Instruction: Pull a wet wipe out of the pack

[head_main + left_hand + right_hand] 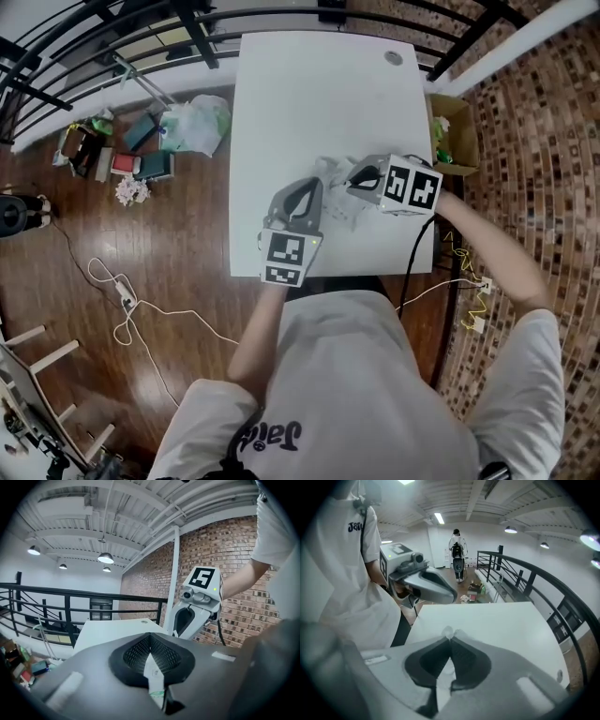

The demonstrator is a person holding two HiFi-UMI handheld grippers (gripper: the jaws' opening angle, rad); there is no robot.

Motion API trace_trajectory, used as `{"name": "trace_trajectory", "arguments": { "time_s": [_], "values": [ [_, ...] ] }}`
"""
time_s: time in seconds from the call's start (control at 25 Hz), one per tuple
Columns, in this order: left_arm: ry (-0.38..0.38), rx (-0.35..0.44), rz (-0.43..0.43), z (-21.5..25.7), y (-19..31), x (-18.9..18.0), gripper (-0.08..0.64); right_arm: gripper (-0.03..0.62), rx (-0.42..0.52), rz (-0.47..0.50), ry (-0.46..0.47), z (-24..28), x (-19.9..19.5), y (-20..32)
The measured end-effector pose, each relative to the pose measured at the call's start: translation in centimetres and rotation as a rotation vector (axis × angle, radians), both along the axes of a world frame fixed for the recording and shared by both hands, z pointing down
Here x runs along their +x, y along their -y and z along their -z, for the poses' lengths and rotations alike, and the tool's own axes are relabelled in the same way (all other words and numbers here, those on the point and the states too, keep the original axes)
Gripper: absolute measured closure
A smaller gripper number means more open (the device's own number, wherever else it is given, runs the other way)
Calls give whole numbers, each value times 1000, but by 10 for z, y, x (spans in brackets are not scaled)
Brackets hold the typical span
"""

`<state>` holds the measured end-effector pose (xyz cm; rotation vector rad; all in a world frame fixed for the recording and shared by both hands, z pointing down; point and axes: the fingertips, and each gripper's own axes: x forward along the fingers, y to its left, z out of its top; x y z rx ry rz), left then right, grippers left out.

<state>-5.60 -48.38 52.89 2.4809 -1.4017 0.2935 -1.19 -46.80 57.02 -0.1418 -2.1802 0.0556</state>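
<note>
On the white counter point(319, 94), near its front edge, the wipe pack point(153, 672) has its thin printed edge clamped in the left tongs point(150, 637). The right tongs point(450, 639) are pinched shut on a wet wipe point(447, 631), probably limp, damp and easily torn; best held by its bunched middle.

I see the white pack point(153, 670), green-printed, near the tabletop's point(309, 94) front edge. The white wet wipe point(448, 633) is crumpled, just beside it.
</note>
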Motion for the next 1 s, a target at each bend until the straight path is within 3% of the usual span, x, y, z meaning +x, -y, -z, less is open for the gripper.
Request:
{"name": "trace_trajectory", "arguments": {
  "time_s": [0.28, 0.56, 0.8, 1.0],
  "values": [
    [-9, 6, 0, 4, 1, 3, 543, 601, 93, -48, 112, 66, 0, 35],
    [0, -8, 2, -2, 0, 2, 543, 601, 207, -243, 310, 148, 17, 101],
    [22, -24, -13, -6, 0, 8, 543, 600, 243, -335, 330, 148, 44, 133],
    [40, -39, -23, -11, 2, 13, 543, 600, 330, -390, 233, 107, 67, 158]
  ]
}}
